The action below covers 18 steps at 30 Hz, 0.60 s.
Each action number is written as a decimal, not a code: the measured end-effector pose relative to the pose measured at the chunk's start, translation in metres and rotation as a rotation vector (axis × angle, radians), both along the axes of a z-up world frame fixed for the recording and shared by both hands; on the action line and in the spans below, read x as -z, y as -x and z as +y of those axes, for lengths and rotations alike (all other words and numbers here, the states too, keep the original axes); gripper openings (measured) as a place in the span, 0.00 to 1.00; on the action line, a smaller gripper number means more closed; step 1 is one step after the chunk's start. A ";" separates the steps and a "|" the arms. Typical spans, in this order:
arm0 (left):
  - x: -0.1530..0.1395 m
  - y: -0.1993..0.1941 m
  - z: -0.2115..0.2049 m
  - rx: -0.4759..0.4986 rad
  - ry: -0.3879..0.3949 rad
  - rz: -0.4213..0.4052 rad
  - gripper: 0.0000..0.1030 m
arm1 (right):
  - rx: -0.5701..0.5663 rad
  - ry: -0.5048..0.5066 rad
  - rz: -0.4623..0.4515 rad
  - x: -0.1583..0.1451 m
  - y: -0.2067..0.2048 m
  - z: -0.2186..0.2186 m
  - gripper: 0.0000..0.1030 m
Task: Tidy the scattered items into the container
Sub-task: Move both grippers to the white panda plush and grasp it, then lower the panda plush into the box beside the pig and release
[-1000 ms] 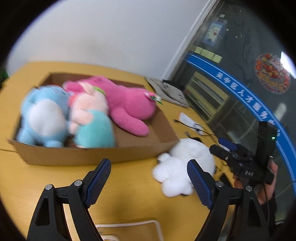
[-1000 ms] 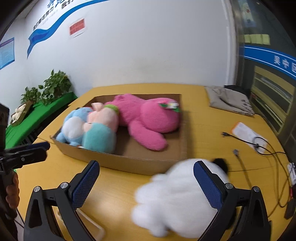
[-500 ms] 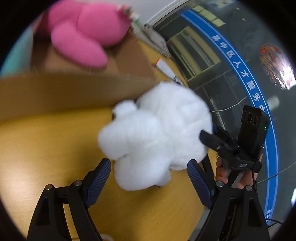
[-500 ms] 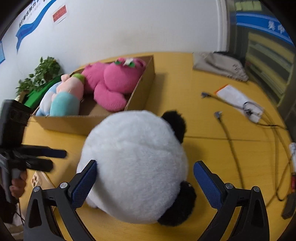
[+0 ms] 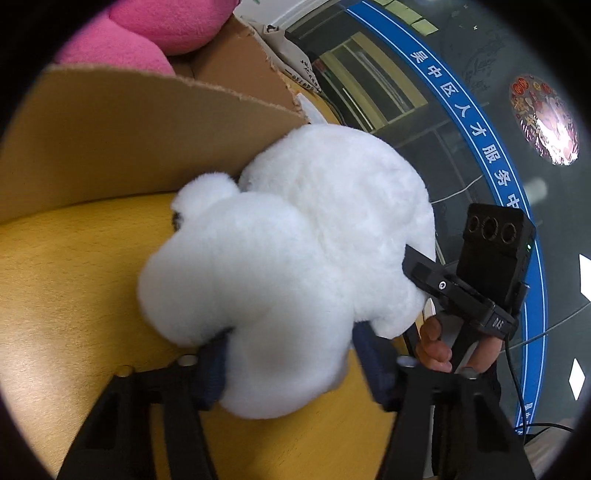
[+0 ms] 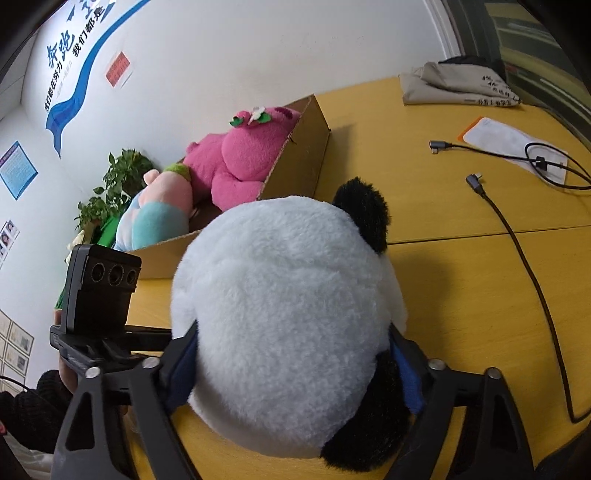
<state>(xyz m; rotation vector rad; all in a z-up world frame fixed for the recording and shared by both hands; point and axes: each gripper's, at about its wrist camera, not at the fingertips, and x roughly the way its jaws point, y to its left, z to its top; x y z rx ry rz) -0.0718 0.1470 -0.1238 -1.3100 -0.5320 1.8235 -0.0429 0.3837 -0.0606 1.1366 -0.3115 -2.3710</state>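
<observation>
A white panda plush [image 5: 288, 258] with black ears lies on the yellow table beside the cardboard box [image 5: 122, 136]. My left gripper [image 5: 291, 369] is shut on its body from one side. My right gripper [image 6: 295, 373] is shut on its head [image 6: 288, 317] from the other side. The box [image 6: 295, 162] holds a pink plush [image 6: 240, 162] and a pink-and-teal plush [image 6: 159, 214]. The pink plush also shows in the left wrist view [image 5: 147, 33]. Each gripper shows in the other's view: the right one [image 5: 480, 280] and the left one [image 6: 99, 306].
Black USB cables [image 6: 517, 229] and a white paper sheet [image 6: 513, 144] lie on the table to the right. A folded beige cloth [image 6: 458, 88] lies at the far edge. A green plant [image 6: 110, 192] stands behind the box by the wall.
Both grippers have moved in on the panda plush and closed on it from opposite sides. The box wall now sits much closer in the left wrist view.
</observation>
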 end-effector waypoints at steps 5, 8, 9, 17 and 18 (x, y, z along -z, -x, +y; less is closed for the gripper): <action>-0.032 -0.015 -0.016 -0.033 -0.030 0.061 0.43 | 0.025 0.042 0.048 -0.013 -0.014 -0.006 0.75; -0.072 -0.031 -0.031 -0.051 -0.032 0.153 0.43 | 0.027 0.090 0.110 -0.037 -0.027 -0.013 0.75; -0.089 -0.037 -0.036 -0.059 -0.026 0.195 0.43 | 0.022 0.100 0.140 -0.048 -0.032 -0.017 0.75; -0.212 -0.049 -0.078 -0.148 0.033 0.439 0.43 | -0.046 0.175 0.408 -0.149 -0.041 -0.065 0.76; -0.224 -0.046 -0.082 -0.162 0.050 0.459 0.43 | -0.057 0.180 0.436 -0.158 -0.038 -0.071 0.76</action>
